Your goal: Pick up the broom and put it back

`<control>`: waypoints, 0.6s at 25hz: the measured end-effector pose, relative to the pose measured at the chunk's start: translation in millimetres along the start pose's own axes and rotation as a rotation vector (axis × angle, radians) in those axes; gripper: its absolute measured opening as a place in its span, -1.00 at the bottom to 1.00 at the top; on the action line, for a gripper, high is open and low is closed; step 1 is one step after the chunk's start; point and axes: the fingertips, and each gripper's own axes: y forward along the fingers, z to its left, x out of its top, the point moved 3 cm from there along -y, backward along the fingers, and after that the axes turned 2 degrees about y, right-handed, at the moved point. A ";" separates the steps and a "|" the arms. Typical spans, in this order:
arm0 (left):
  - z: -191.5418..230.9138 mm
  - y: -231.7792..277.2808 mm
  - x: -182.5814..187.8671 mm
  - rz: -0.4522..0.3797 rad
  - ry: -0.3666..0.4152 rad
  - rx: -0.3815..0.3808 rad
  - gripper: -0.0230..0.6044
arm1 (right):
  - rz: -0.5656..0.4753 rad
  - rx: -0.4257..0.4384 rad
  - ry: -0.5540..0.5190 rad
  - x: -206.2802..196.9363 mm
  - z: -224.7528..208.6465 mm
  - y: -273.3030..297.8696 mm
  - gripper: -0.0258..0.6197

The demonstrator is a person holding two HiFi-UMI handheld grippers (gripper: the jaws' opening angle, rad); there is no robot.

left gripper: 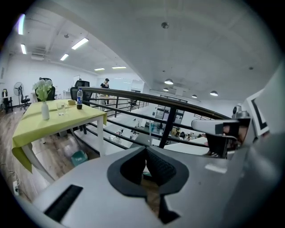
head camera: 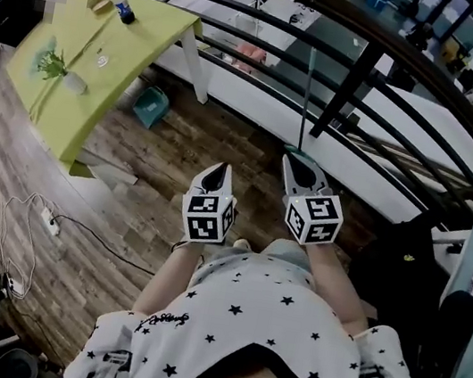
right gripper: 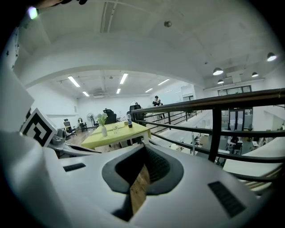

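The broom [head camera: 307, 96] stands upright against the black railing [head camera: 368, 62], a thin pale handle with a teal end near the floor. My right gripper [head camera: 294, 162] is shut and empty, and its tip sits just short of the broom's lower end. In the right gripper view the jaws [right gripper: 144, 149] meet with only wood floor showing below them. My left gripper [head camera: 219, 170] is beside it to the left, shut with nothing held, and its pads [left gripper: 158, 167] are together. The right gripper [left gripper: 218, 129] shows at the right of the left gripper view.
A yellow-green table [head camera: 80, 47] with a bottle [head camera: 123, 8] and a flower vase [head camera: 54, 66] stands at the left. A teal bin [head camera: 151, 107] sits under it by the railing. Cables and a power strip [head camera: 49, 221] lie on the wood floor. Dark bags [head camera: 404, 267] are at the right.
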 end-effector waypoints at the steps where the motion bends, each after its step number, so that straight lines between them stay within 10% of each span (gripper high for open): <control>1: 2.4 1.7 -0.7 0.002 -0.001 -0.004 -0.89 | 0.003 -0.007 -0.002 -1.3 -0.6 1.0 -0.94; 15: 12.2 34.8 1.1 0.038 -0.013 -0.027 -0.89 | 0.045 -0.067 0.006 -8.7 -32.6 19.8 -0.94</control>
